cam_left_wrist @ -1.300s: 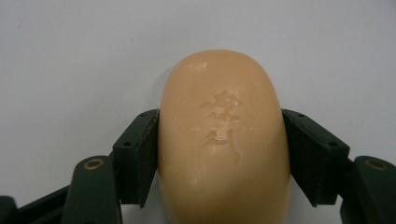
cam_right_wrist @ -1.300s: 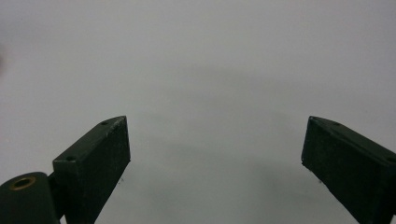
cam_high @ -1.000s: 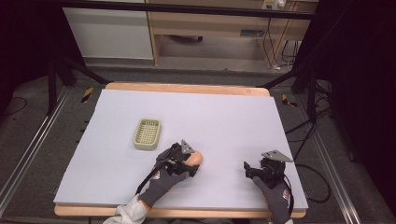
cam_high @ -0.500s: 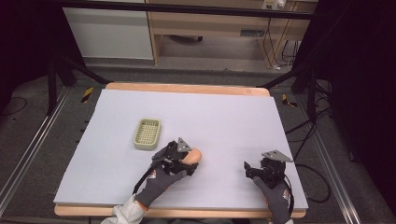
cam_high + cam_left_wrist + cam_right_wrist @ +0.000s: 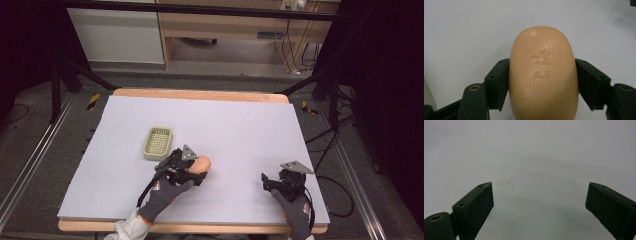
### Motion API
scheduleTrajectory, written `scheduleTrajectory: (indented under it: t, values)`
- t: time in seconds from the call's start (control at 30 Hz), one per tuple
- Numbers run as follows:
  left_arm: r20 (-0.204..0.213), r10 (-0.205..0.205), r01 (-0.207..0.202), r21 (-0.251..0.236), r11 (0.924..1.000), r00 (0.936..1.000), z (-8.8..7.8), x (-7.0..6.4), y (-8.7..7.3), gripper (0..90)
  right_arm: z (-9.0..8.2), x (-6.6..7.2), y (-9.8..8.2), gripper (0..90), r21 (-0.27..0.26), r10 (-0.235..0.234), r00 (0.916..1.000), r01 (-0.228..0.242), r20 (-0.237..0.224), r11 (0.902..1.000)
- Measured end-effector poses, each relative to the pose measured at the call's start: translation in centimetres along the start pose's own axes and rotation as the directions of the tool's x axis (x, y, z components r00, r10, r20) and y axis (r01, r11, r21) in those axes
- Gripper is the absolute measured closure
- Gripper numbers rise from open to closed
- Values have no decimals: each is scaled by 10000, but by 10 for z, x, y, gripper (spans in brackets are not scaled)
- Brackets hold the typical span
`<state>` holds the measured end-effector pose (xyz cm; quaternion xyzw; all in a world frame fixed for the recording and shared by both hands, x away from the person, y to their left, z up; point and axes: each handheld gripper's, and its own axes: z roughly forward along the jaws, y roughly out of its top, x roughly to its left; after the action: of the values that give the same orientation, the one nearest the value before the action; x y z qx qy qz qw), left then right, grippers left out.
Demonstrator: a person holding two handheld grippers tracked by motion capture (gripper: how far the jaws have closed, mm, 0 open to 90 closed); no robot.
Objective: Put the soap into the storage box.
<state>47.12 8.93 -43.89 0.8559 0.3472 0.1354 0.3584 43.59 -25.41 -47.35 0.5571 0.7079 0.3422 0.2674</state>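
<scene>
Clamping the soap bar (image 5: pixel 543 75), the left hand-held gripper (image 5: pixel 543 82) hides its flanks; right hand-held gripper (image 5: pixel 539 202) gapes empty.

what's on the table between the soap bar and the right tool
Nothing. In the high view, only bare table lies between the soap held in the left tool and the right tool.

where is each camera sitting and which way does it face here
High view: fixed above the person's side, looking forward and down on the table; both gloved forearms enter from the bottom, with the left gripper, right gripper and a green soap dish.
Left gripper view: rides the left gripper, looking along its black jaws, which clamp the soap bar.
Right gripper view: rides the right gripper, looking along its open jaws at bare table.
Shared: the soap bar appears in the high and left gripper views.
</scene>
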Motion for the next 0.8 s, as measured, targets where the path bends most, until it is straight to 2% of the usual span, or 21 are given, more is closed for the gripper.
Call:
scheduleTrajectory:
  t: [0.47,0.8]
  values:
    - [-175,-200,196,-241,9995,9996,-16,13,1,316,0,0,0,82,-7,13,10000,-13,9,10000]
    - [-314,-543,526,-520,9973,9980,-28,25,2,316,0,0,0,82,-6,18,10000,-18,8,10000]
